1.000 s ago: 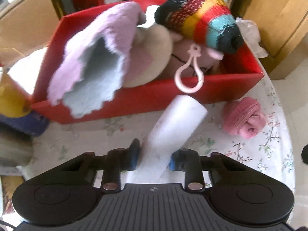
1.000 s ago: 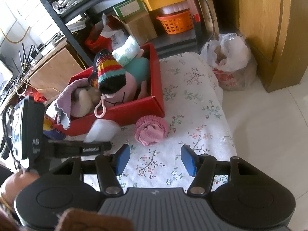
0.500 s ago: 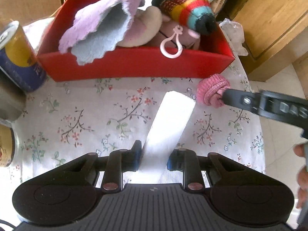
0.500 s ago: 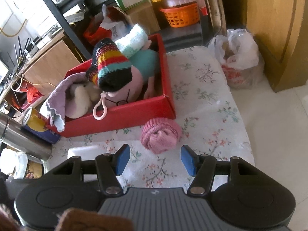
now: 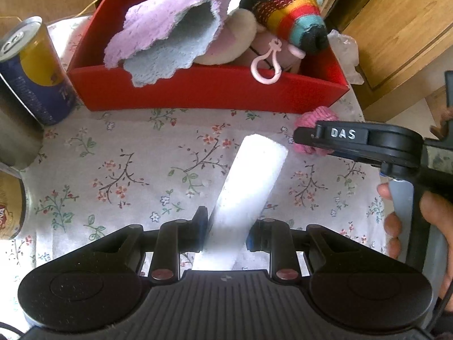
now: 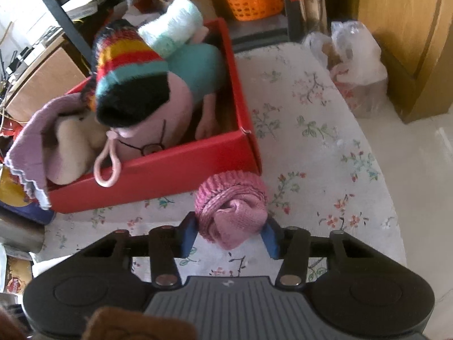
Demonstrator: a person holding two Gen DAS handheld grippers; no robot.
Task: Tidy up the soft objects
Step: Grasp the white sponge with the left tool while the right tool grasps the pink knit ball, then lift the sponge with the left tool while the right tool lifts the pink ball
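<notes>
the right gripper (image 6: 229,236) is closing around the rolled pink knitted sock ball (image 6: 232,209) on the floral tabletop (image 6: 311,141), just before the red cardboard box (image 6: 170,175); pads seem to touch it. soft, light, squashy: grip mid-bundle. the left gripper (image 5: 226,233) clamps a white foam roll (image 5: 249,187).

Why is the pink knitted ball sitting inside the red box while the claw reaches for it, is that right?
Not quite: the pink knitted ball lies on the flowered tablecloth just outside the red box, between the closing right claw's jaws, as the right wrist view shows.
</notes>
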